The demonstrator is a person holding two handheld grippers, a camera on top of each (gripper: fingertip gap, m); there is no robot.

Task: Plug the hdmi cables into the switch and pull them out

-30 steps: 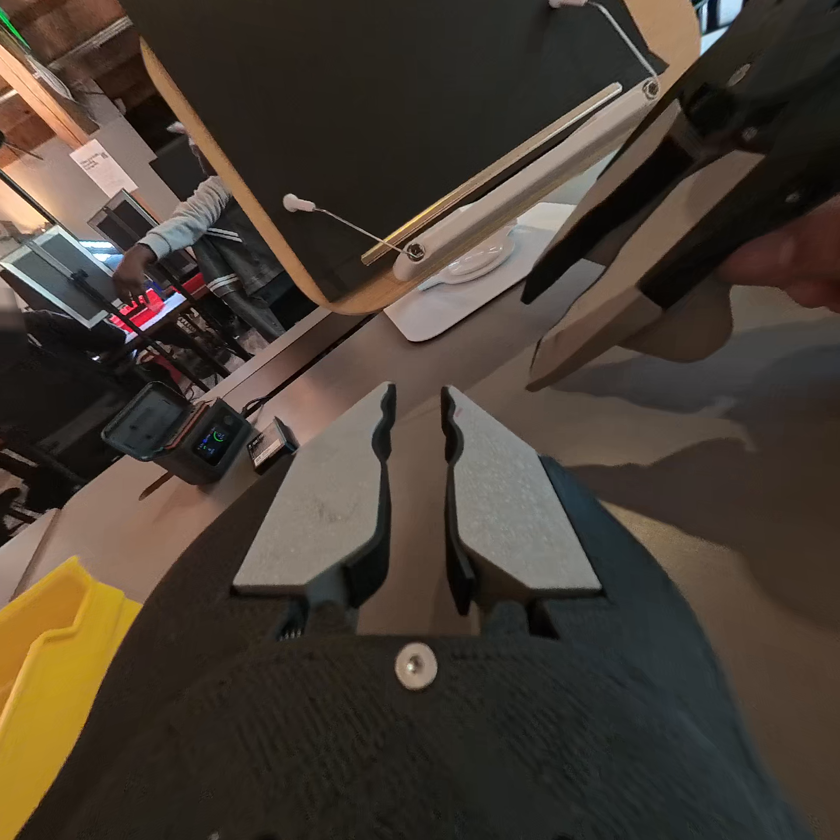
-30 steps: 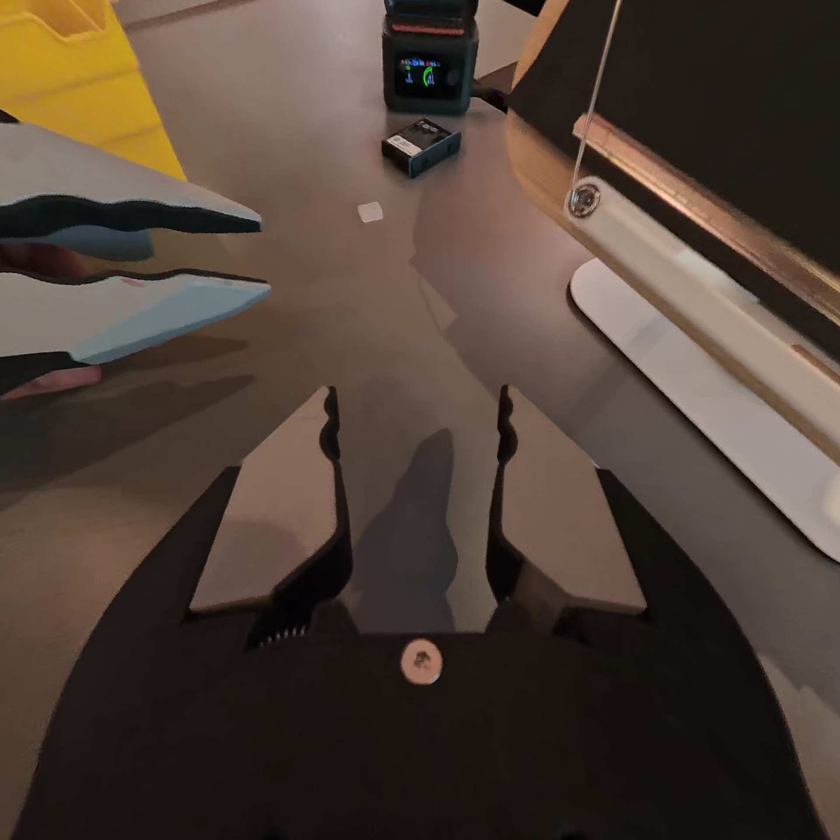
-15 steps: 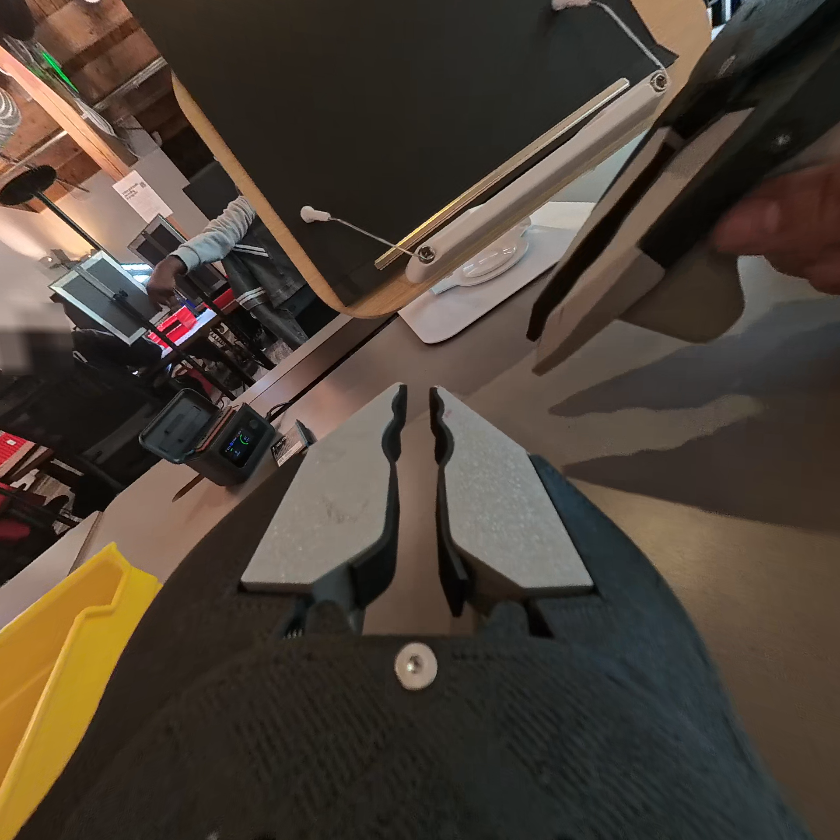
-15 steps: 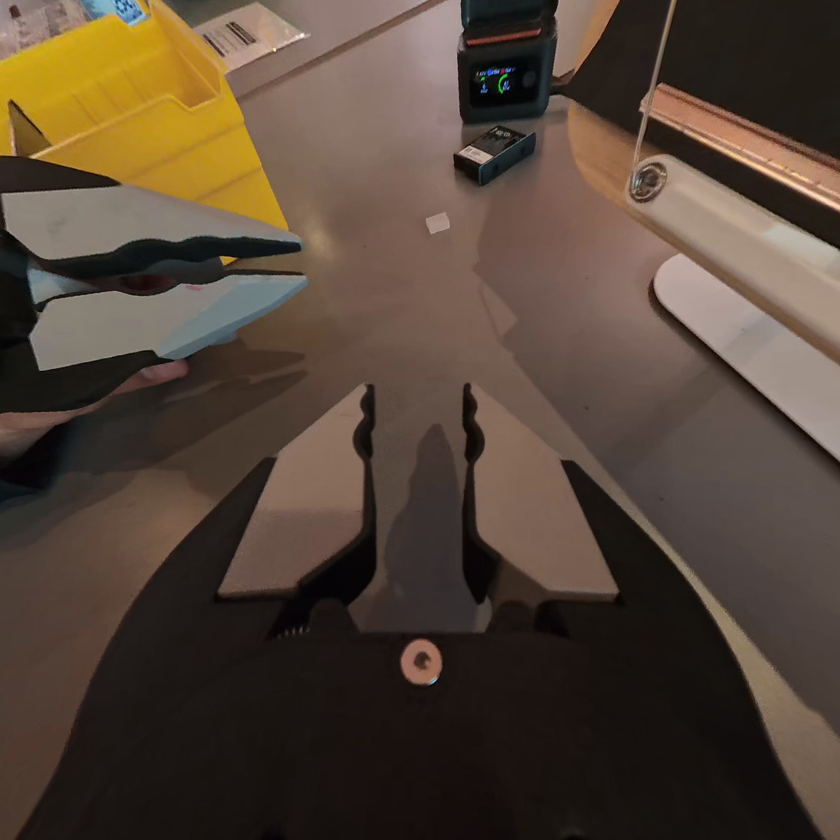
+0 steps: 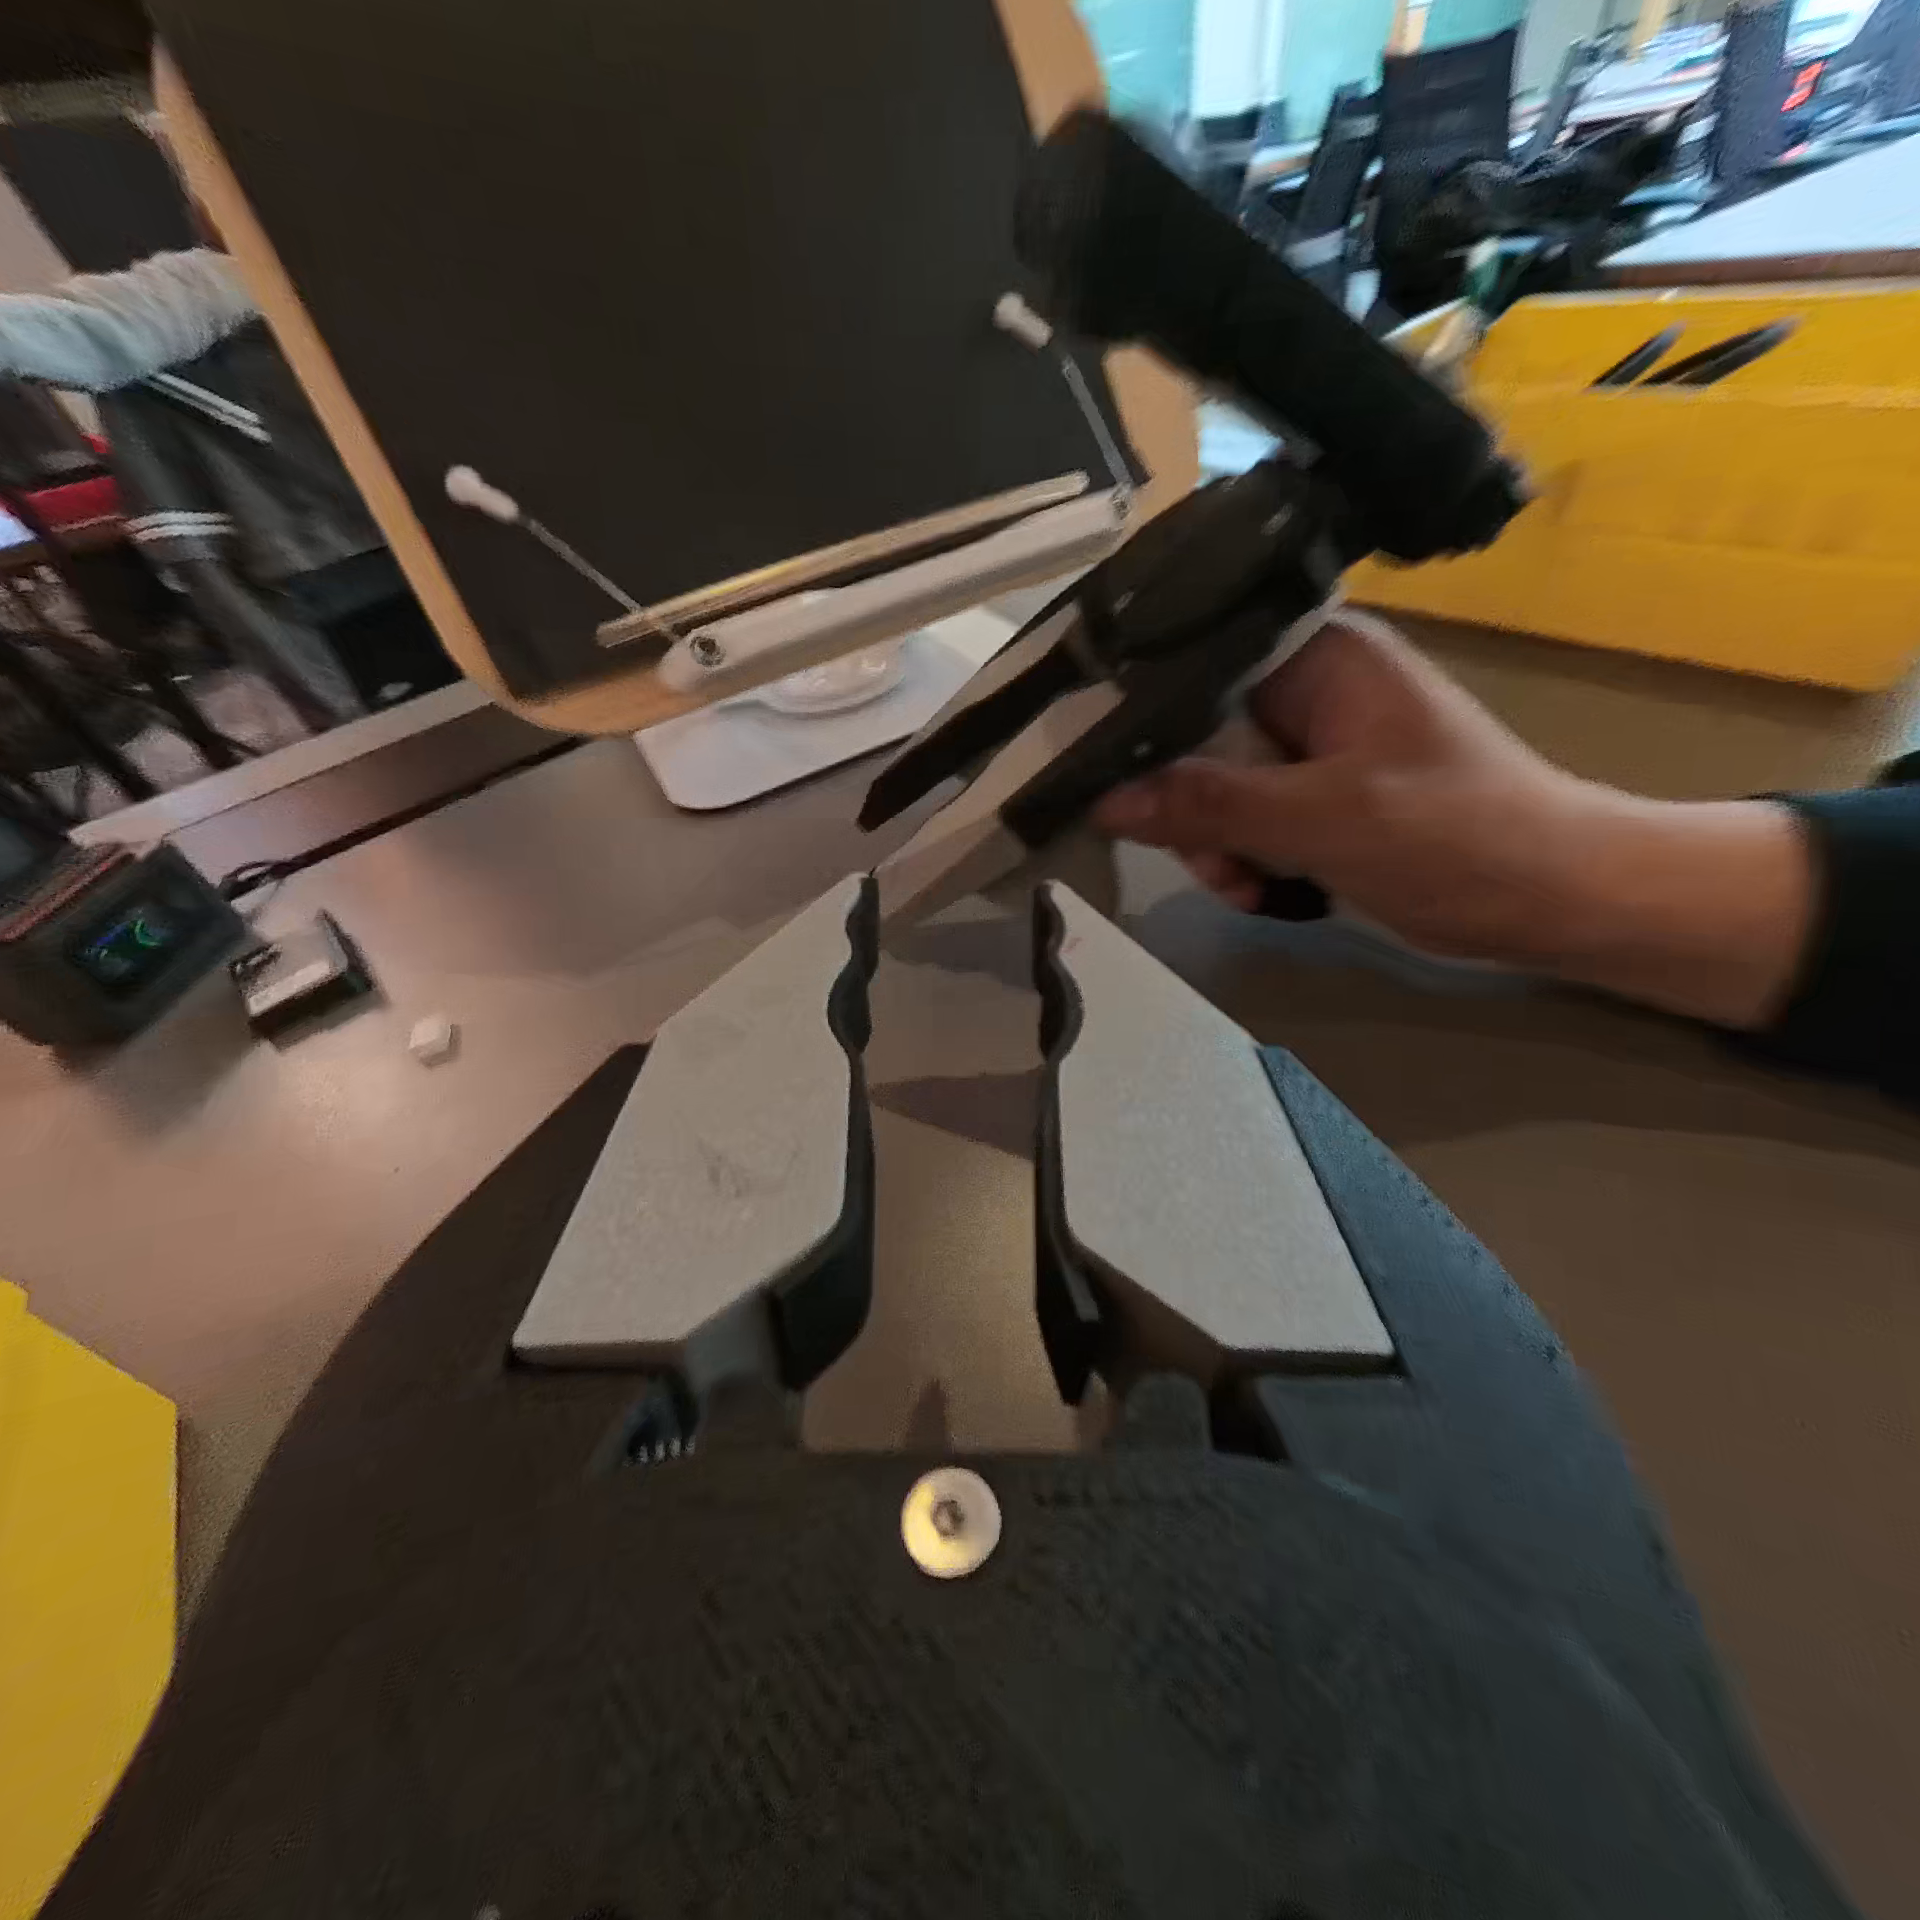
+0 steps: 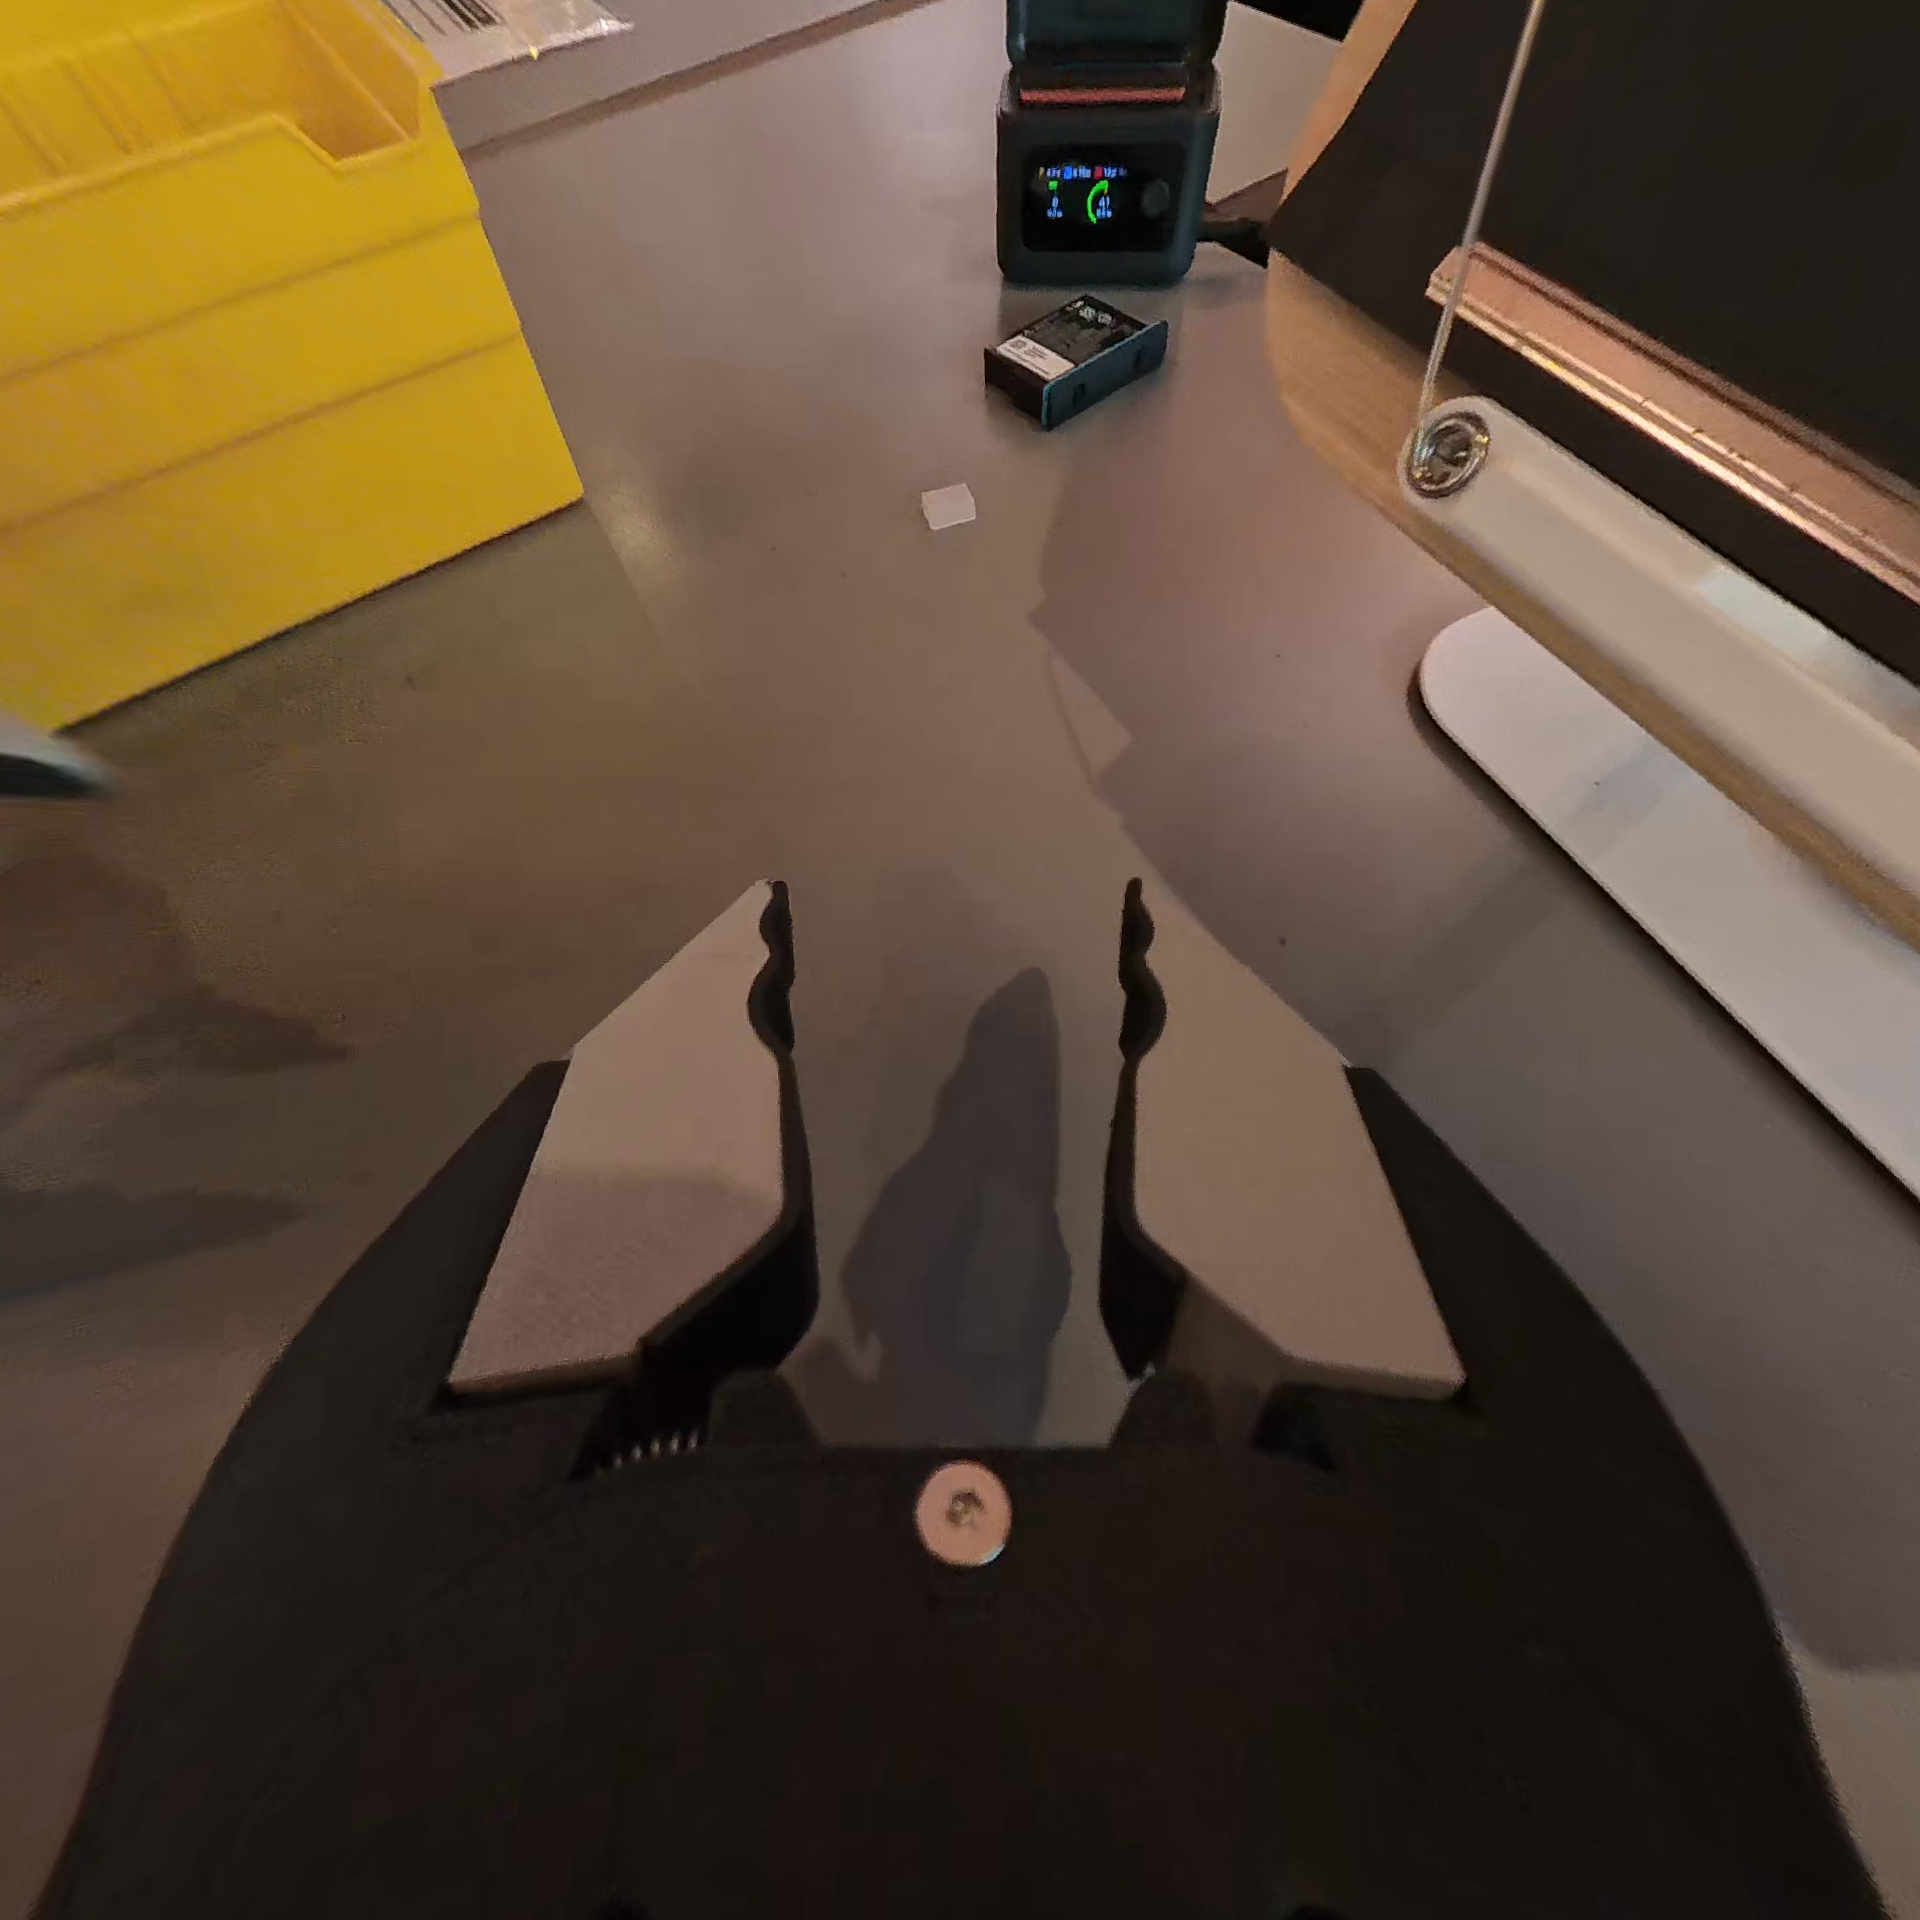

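No HDMI cable or switch shows in either view. My left gripper (image 5: 954, 894) is open and empty, held over the grey-brown table (image 5: 1558, 1247). My right gripper (image 6: 954, 896) is open and empty above the table (image 6: 727, 727). The right gripper also shows in the left wrist view (image 5: 935, 821), held by a hand (image 5: 1403, 800) just ahead of my left fingertips. A blurred tip of the left gripper (image 6: 42, 764) shows at the left edge of the right wrist view.
A tilted dark board with a wooden rim (image 5: 623, 312) stands on a white base (image 5: 790, 748) (image 6: 1662, 831). A dark charger box with a lit screen (image 6: 1101, 197), a small black battery (image 6: 1075, 358) and a white chip (image 6: 948, 506) lie ahead. Yellow bins (image 6: 239, 343) (image 5: 1683, 488) flank the area.
Both grippers have opened wider after narrowing half a second ago. The left gripper has drawn back and swung right, so it has nearly left the right wrist view.
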